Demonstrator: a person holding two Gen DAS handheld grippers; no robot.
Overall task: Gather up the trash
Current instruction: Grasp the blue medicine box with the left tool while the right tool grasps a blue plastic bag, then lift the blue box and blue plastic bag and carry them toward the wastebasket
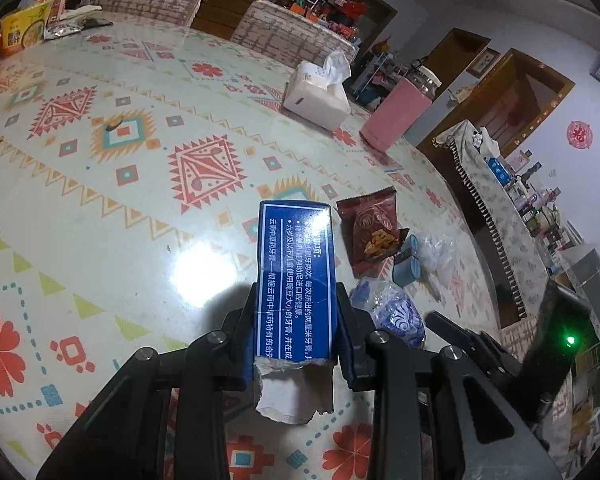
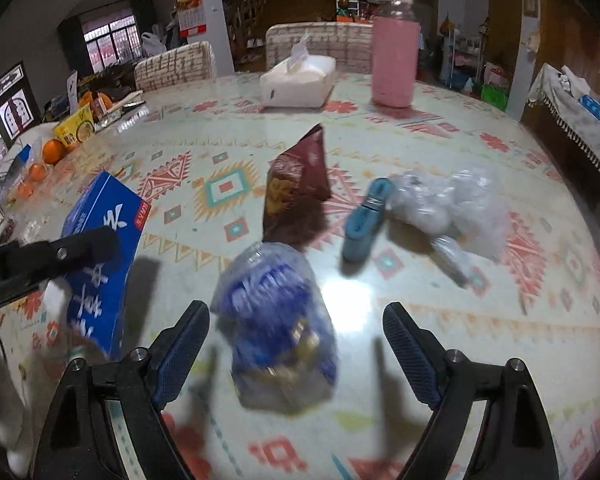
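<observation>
My left gripper point(image 1: 296, 320) is shut on a torn blue toothpaste box point(image 1: 296, 276), held above the patterned table. From the right wrist view the same box point(image 2: 100, 256) sits at the left in the left gripper point(image 2: 52, 256). My right gripper point(image 2: 296, 344) stands open, its blue pads on either side of a crumpled clear-and-blue plastic wrapper point(image 2: 276, 320) without touching it. That wrapper point(image 1: 396, 312) lies just right of the box. Beyond it lie a dark red snack packet point(image 2: 296, 184), a small teal case point(image 2: 364, 216) and a clear plastic bag point(image 2: 452, 208).
A white tissue box point(image 2: 300, 80) and a pink-sleeved jar point(image 2: 394, 56) stand at the table's far side, before two chairs point(image 2: 176, 66). Oranges point(image 2: 52, 150) and a yellow packet point(image 2: 76, 126) crowd the far left. A cloth-covered cabinet point(image 1: 500, 216) stands right of the table.
</observation>
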